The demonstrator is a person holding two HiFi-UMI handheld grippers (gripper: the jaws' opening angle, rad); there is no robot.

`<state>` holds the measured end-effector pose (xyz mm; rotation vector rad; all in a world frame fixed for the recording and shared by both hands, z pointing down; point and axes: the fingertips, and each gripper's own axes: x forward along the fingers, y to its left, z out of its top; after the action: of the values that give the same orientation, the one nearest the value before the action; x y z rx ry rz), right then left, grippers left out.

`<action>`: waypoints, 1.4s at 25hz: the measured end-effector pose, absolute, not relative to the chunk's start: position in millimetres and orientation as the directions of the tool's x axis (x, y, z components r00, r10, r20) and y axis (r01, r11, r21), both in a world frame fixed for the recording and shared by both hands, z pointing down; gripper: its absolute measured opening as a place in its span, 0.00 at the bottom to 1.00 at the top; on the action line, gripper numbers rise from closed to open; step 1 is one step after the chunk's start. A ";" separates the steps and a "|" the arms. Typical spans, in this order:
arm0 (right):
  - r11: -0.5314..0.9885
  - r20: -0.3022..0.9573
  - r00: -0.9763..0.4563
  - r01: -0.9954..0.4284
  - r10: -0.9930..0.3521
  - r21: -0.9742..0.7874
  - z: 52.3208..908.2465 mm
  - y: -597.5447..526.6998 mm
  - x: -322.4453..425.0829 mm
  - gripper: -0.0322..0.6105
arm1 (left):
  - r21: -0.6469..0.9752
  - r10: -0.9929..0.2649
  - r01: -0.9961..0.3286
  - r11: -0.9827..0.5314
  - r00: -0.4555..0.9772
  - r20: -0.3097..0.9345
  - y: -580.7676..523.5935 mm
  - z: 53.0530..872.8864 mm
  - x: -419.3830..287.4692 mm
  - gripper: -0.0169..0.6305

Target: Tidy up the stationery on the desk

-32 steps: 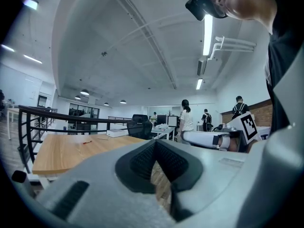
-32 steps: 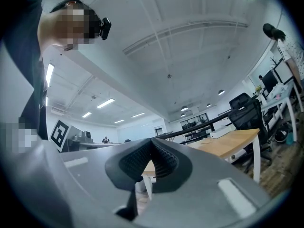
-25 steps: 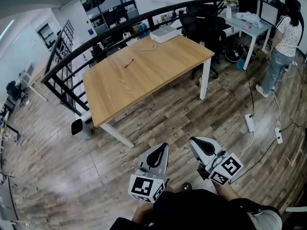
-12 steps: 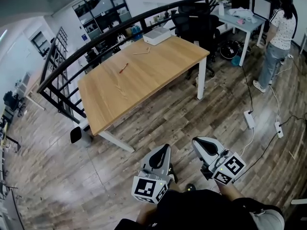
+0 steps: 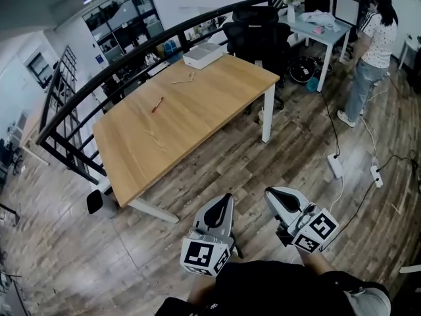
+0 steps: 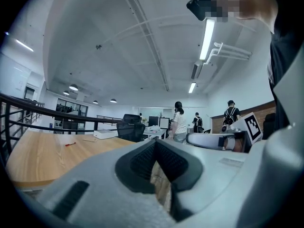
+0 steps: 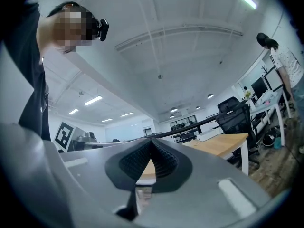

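Note:
A wooden desk (image 5: 177, 120) stands ahead of me across the wood floor. On it lie a red pen (image 5: 157, 104), a thin tan stick-like item (image 5: 183, 79) and a white box (image 5: 202, 54) at the far edge. Both grippers are held low in front of me, well short of the desk. My left gripper (image 5: 225, 199) is shut with nothing in it, and so is my right gripper (image 5: 271, 193). In the left gripper view the shut left gripper (image 6: 155, 142) points toward the desk (image 6: 42, 158), with the red pen (image 6: 70, 144) and white box (image 6: 105, 134) visible. The right gripper (image 7: 152, 141) faces the desk's corner (image 7: 223, 145).
A black railing (image 5: 131, 51) runs behind the desk. Black office chairs (image 5: 258, 35) stand at its far right end. A person (image 5: 368, 48) stands at another desk (image 5: 322, 25). Power strips (image 5: 334, 165) with cables lie on the floor at right. A small black object (image 5: 94, 201) sits by the desk's left leg.
The desk has slid left and grown slightly in the head view as I come nearer. Both grippers keep their place in front of me, still shut.

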<state>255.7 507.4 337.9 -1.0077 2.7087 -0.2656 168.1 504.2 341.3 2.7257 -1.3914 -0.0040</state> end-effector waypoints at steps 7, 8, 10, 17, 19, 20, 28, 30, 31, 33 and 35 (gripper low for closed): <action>0.725 -0.146 -0.715 -0.644 -0.684 -0.243 335.0 461.8 243.8 0.07 | 0.078 -0.790 -0.790 -0.609 0.612 0.027 453.1 337.6 155.9 0.02; 0.724 -0.145 -0.714 -0.645 -0.685 -0.243 334.3 456.7 241.3 0.07 | 0.080 -0.788 -0.787 -0.612 0.615 0.027 447.3 337.5 153.9 0.02; 0.720 -0.143 -0.710 -0.650 -0.689 -0.243 333.7 447.6 237.0 0.07 | 0.080 -0.781 -0.780 -0.620 0.624 0.028 437.3 337.0 150.8 0.02; 0.709 -0.130 -0.702 -0.663 -0.700 -0.239 332.3 419.3 220.0 0.07 | 0.087 -0.763 -0.761 -0.643 0.646 0.018 406.2 332.7 137.7 0.02; 0.707 -0.126 -0.701 -0.666 -0.702 -0.237 332.2 412.5 213.7 0.07 | 0.094 -0.761 -0.759 -0.645 0.649 0.016 399.0 333.0 132.5 0.02; 0.708 -0.123 -0.702 -0.667 -0.702 -0.234 332.2 409.5 210.4 0.07 | 0.098 -0.760 -0.757 -0.646 0.650 0.014 395.7 333.4 129.9 0.02; 0.700 -0.105 -0.697 -0.677 -0.709 -0.228 335.0 385.2 187.0 0.07 | 0.119 -0.753 -0.748 -0.653 0.658 0.007 371.5 339.5 107.9 0.02; 0.698 -0.101 -0.697 -0.678 -0.710 -0.228 335.3 380.2 180.4 0.07 | 0.125 -0.751 -0.747 -0.654 0.660 0.012 366.5 340.3 101.1 0.02; 0.698 -0.100 -0.697 -0.679 -0.710 -0.228 335.1 377.3 177.0 0.07 | 0.126 -0.750 -0.745 -0.655 0.661 0.016 364.0 340.3 97.8 0.02; 0.699 -0.099 -0.698 -0.678 -0.709 -0.229 334.0 371.2 168.6 0.07 | 0.125 -0.748 -0.744 -0.657 0.664 0.021 359.0 340.4 90.3 0.02; 0.702 -0.101 -0.701 -0.675 -0.706 -0.227 332.7 365.1 158.7 0.07 | 0.123 -0.748 -0.744 -0.657 0.664 0.021 354.0 340.6 81.7 0.02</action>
<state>158.7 365.1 332.7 -1.1177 2.7293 -0.2580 81.7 354.0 340.6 2.7536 -1.2394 -0.0470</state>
